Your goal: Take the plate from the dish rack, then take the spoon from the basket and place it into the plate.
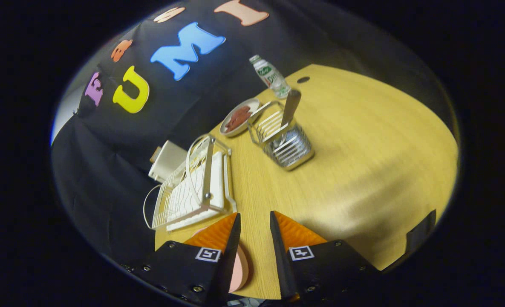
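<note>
Farthest left on the wooden table [363,140] lies the white dish rack [192,185], set along the table's edge near the booth's black cloth wall, its wire ribs running crosswise and a rounded wire loop standing up at its far end. Just behind it, off toward the wall, sits a pale box-like object [167,160] (too blurred to say what it is).

Below the rack and close in, a pink plate [239,268] lies flat on the table, mostly covered by the left finger, with a curved edge showing in the gap between the two fingers. The gripper [254,221] hangs above it with its fingers parted and nothing between them; neither finger presses on the plate.

Beyond the fingers, farther along the table, a small white dish [239,117] with something reddish-brown in it rests beside the wire basket [284,140]. The spoon [289,110] stands in that basket, its long axis near upright and leaning slightly, handle end pointing up and away from the table, the bowl end down inside among the wires (not clearly visible). Behind the basket, nearer the wall, a small plastic bottle [270,76] with a green label stands tilted in the view.
</note>
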### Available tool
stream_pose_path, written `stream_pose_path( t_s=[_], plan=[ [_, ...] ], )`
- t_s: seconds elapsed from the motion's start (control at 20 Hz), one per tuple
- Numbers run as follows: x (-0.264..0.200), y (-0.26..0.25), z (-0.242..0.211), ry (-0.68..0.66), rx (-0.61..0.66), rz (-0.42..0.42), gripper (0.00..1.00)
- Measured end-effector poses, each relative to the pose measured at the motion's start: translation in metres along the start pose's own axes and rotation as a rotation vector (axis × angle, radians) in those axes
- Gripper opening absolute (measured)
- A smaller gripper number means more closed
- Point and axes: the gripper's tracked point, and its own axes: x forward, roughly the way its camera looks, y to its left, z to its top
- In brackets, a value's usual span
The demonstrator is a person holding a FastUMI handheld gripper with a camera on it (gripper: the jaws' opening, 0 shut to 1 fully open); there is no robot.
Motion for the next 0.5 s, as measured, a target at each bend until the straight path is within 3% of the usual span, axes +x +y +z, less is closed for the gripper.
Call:
stream_pose_path(
  t_s=[0.2, 0.5],
  plan=[
    [0.005, -0.022, 0.052, -0.168, 0.074, -0.086, 0.44],
    [0.028, -0.032, 0.087, -0.239, 0.190, -0.109, 0.44]
  ],
)
